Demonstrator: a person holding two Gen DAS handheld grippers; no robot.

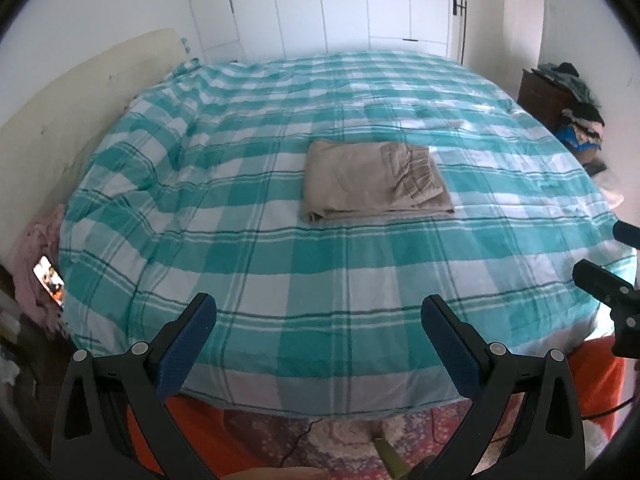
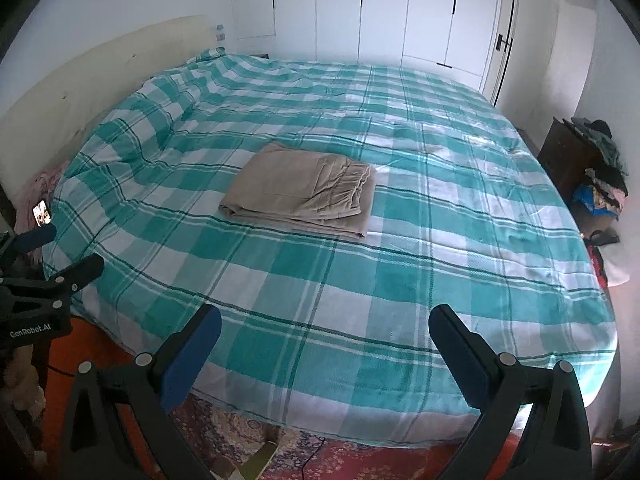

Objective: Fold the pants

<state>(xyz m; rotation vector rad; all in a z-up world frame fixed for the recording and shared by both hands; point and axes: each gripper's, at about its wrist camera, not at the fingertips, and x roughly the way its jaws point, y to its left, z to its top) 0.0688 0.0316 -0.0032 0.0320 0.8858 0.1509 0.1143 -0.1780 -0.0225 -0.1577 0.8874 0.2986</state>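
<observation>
Both claws stand wide apart at the jaws and hold nothing: the left claw (image 1: 320, 320) and the right claw (image 2: 325, 330) hang over the near edge of the bed (image 1: 260, 264), well apart from the cloth. Farther in, near the middle of the bed, the pants (image 1: 372, 176) lie flat as a compact beige rectangle of several layers, waistband gathered on top toward the right, folded edge toward the near side. By the look of it the folding is done or nearly so, and the step in hand is to check and tidy, or simply withdraw. To do that well, I would keep both claws spread and clear of the checked cover so nothing snags, and judge the stack from both views: in the right wrist view the pants (image 2: 304, 188) show 1 lower layer peeking out along the near right edge. If squaring it, nip only that layer's corner and ease it in gently without dragging the whole stack.
</observation>
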